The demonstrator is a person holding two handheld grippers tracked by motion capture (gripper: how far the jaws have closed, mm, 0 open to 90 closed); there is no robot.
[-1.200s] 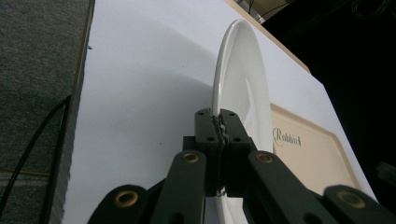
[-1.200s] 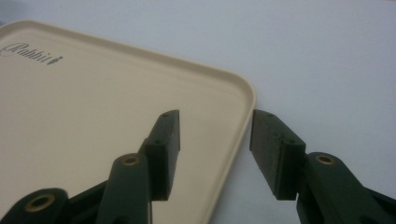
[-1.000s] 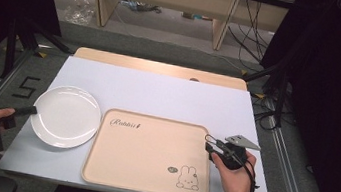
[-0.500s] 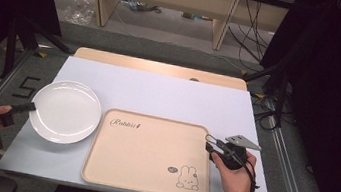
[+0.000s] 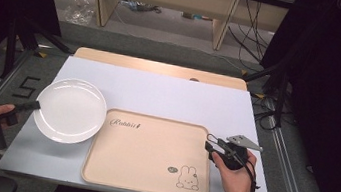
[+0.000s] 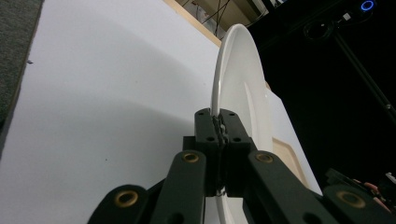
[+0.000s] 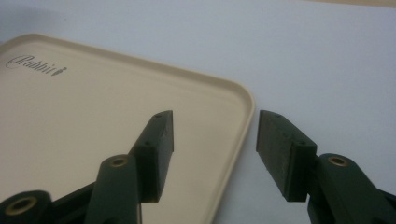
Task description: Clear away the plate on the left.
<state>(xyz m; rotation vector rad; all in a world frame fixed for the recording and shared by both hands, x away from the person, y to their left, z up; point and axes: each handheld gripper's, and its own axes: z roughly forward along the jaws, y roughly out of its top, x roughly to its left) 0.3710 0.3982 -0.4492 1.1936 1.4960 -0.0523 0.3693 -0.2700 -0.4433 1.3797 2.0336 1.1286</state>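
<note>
A white plate (image 5: 70,110) sits at the left of the table, its right edge reaching the tray's left rim. My left gripper (image 5: 36,105) is shut on the plate's left rim. In the left gripper view the pads of this gripper (image 6: 222,119) pinch the thin edge of the plate (image 6: 243,84). A beige tray (image 5: 150,154) with a rabbit print lies in the middle. My right gripper (image 5: 210,143) is at its right rim. Its jaws (image 7: 215,135) have just been opening and straddle the rim of the tray (image 7: 93,116) without touching it.
A white sheet (image 5: 169,93) covers the table, and a strip of bare wood (image 5: 162,67) runs along its far edge. Stand legs (image 5: 20,34) and cables (image 5: 258,32) are on the floor around it. A "5" mark (image 5: 23,86) is on the floor at the left.
The left gripper and the plate have shifted slightly to the right and away from the table's front edge. The right hand has stayed at the tray's right rim.
</note>
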